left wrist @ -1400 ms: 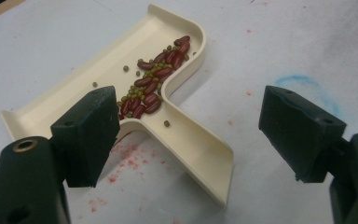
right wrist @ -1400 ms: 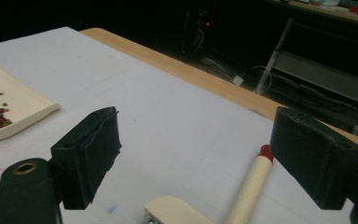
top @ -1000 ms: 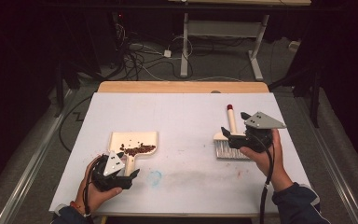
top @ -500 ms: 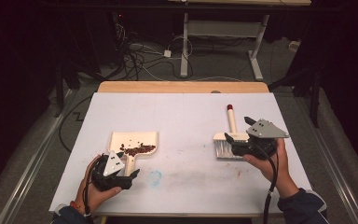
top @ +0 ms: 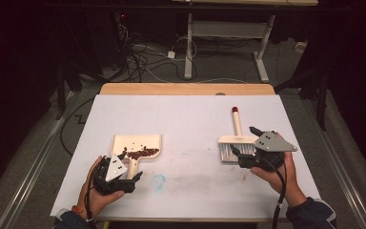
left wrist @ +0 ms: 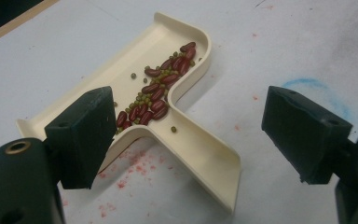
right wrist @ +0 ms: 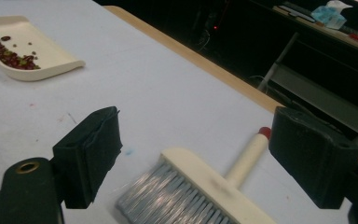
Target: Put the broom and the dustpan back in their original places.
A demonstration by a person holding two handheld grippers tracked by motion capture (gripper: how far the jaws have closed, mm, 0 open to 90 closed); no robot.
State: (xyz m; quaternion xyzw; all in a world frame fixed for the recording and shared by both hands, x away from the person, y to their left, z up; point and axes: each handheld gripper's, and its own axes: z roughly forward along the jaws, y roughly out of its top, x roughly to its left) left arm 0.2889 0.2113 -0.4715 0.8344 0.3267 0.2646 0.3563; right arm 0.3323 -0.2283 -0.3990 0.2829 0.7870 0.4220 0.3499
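A cream dustpan (top: 124,141) lies flat on the white table, holding red beans (top: 142,152) and small green ones. My left gripper (top: 129,167) is open at the near end of its handle. In the left gripper view the dustpan (left wrist: 200,154) runs between the two spread jaws of the left gripper (left wrist: 191,135) without touching either, beans (left wrist: 161,93) piled at its back wall. A cream hand brush (top: 237,139) with grey bristles and a red-tipped handle lies at the right. My right gripper (top: 244,141) is open just beside it. The right gripper (right wrist: 200,154) frames the brush (right wrist: 200,186).
The white table cover (top: 190,119) has red smudges and a blue smear (top: 159,181) near its middle front. A wooden edge (top: 186,88) borders the far side. Beyond it are cables and a desk frame on a dark floor. The dustpan (right wrist: 32,51) lies far off in the right gripper view.
My right gripper has drawn back a little toward the person and the table's right edge, away from the brush, which stays lying flat. The left gripper and dustpan have not moved.
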